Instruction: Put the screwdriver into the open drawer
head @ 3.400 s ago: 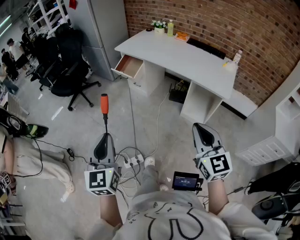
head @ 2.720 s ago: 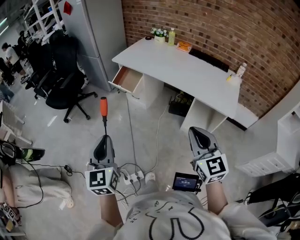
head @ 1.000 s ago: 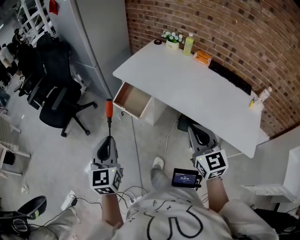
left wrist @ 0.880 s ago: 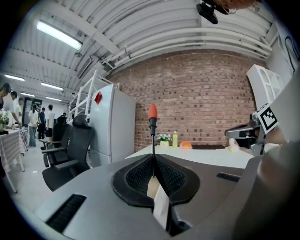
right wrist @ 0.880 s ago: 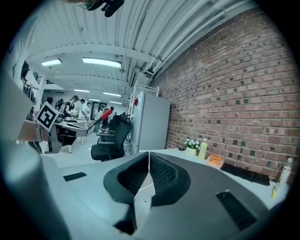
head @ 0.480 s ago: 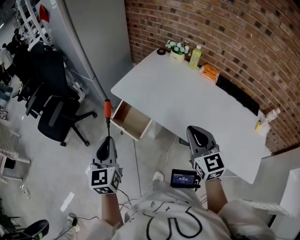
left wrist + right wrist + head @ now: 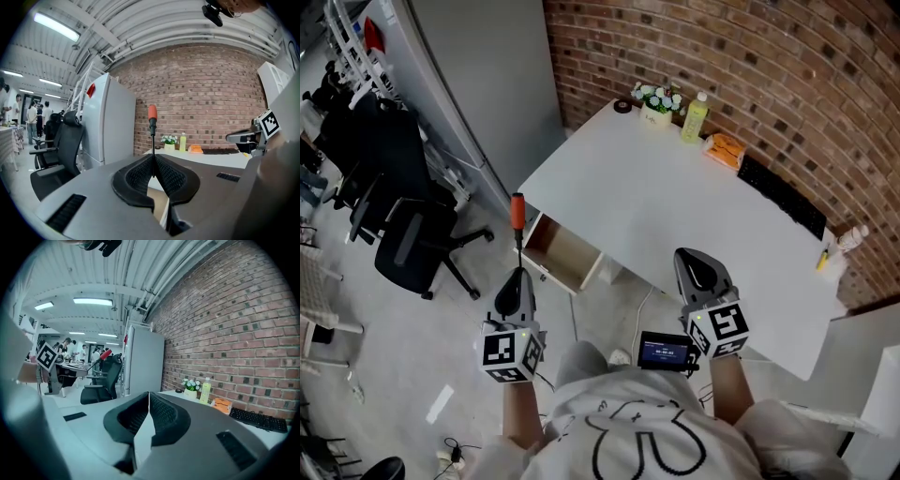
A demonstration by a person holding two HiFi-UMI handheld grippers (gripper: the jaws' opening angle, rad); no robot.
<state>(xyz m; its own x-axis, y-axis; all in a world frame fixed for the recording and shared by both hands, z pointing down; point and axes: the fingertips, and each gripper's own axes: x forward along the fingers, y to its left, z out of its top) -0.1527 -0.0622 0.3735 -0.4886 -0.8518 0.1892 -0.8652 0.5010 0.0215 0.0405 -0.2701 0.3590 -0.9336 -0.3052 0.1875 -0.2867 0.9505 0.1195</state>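
My left gripper (image 7: 517, 277) (image 7: 153, 165) is shut on the thin shaft of the screwdriver (image 7: 517, 223) (image 7: 152, 123), whose orange handle sticks out ahead of the jaws. The open drawer (image 7: 559, 255) hangs out of the white desk (image 7: 675, 211) at its left end, just right of the screwdriver tip end in the head view. Its wooden inside looks bare. My right gripper (image 7: 694, 267) (image 7: 148, 401) is shut with nothing in it and hovers over the desk's near edge.
On the desk's far side stand a flower pot (image 7: 657, 100), a yellow-green bottle (image 7: 695, 116), an orange packet (image 7: 727, 149) and a black keyboard (image 7: 782, 195). A grey cabinet (image 7: 478, 75) and black office chairs (image 7: 405, 244) stand left. A brick wall (image 7: 750, 75) runs behind.
I have walked up to the desk: it and the open drawer have come much closer and now lie right under the grippers. The left gripper has kept hold of the screwdriver throughout.
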